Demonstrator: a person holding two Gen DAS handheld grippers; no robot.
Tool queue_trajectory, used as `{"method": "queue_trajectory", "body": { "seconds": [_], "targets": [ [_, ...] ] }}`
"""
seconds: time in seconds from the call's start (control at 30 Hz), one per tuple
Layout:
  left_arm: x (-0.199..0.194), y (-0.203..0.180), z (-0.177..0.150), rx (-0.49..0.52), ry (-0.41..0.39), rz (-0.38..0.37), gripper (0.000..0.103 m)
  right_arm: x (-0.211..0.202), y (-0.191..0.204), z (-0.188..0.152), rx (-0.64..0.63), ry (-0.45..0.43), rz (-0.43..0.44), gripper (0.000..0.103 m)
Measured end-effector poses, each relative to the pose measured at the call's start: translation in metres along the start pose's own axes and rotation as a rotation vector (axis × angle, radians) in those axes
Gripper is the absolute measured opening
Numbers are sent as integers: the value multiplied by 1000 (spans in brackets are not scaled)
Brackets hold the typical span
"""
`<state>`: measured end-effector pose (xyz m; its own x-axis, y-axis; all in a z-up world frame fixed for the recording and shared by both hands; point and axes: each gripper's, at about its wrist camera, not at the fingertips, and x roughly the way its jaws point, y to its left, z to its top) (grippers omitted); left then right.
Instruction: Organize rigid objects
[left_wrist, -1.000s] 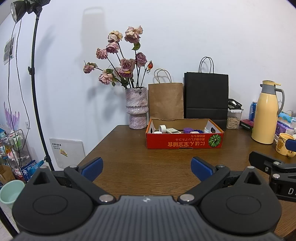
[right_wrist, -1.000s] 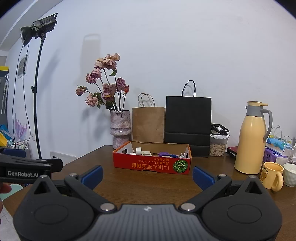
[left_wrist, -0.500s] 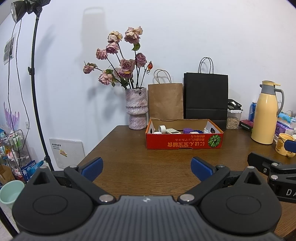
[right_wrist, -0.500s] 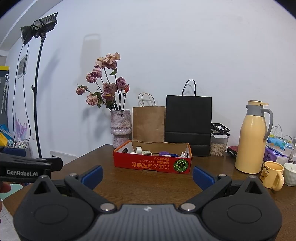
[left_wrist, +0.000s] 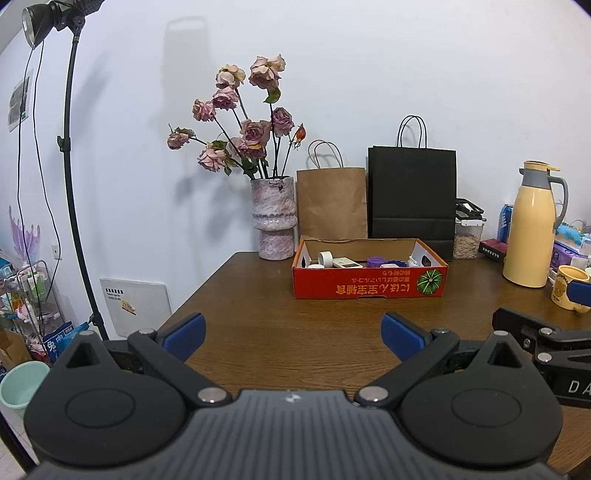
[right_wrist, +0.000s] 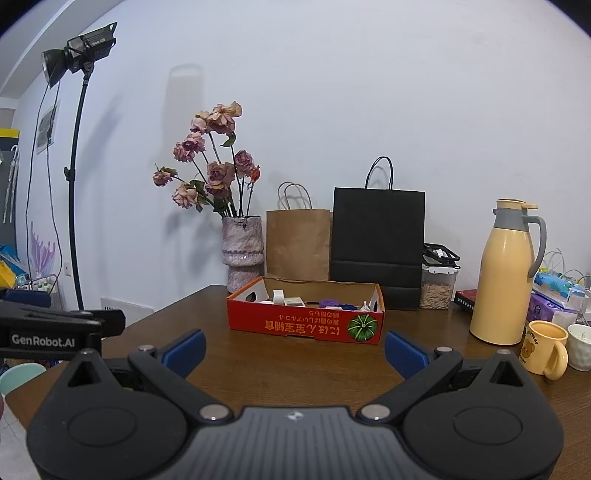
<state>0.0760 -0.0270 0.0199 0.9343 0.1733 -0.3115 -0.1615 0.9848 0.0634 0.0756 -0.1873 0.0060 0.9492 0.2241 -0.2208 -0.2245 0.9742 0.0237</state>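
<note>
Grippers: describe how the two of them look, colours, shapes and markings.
The left gripper and right gripper look alike: ribbed black bodies, two round discs, silver pivot bolts, angled black arms, blue pads. White lettering on the left one's side reads GenRobot.AI.

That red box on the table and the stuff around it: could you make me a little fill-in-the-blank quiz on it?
1. The red box has a picture of a green ____ on its front.
2. Against the wall, the brown paper bag stands between the vase and the ____ paper bag.
3. The left gripper and the right gripper both have their jaws ____, with nothing held.
4. The tall jug is ____ in colour.

Missing words: pumpkin; black; open; yellow
</note>
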Motion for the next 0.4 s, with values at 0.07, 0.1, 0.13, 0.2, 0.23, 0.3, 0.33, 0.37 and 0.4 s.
{"method": "queue_trajectory", "body": {
  "seconds": [0.07, 0.1, 0.13, 0.2, 0.23, 0.3, 0.33, 0.37, 0.4],
  "targets": [
    [0, 0, 0, 1, -2, 0, 103, 0, 0, 0, 1, 0, -1, 103],
    [0, -1, 0, 2, -3, 2, 103, 0, 0, 0, 0, 2, 1, 103],
    [-1, -1, 0, 3, -4, 2, 103, 0, 0, 0, 0, 2, 1, 103],
    [-1, -2, 0, 3, -2, 0, 103, 0, 0, 0, 0, 3, 1, 103],
    [-1, -2, 0, 2, -3, 0, 103, 0, 1, -1, 0, 3, 1, 103],
    [-1, -1, 0, -1, -3, -4, 103, 0, 1, -2, 0, 3, 2, 103],
    [-1, -1, 0, -2, -4, -5, 103, 0, 1, -1, 0, 4, 2, 103],
    [-1, -1, 0, -2, -3, -4, 103, 0, 1, -2, 0, 4, 1, 103],
    [-1, -1, 0, -2, -2, -4, 103, 0, 1, -1, 0, 4, 1, 103]
  ]
}}
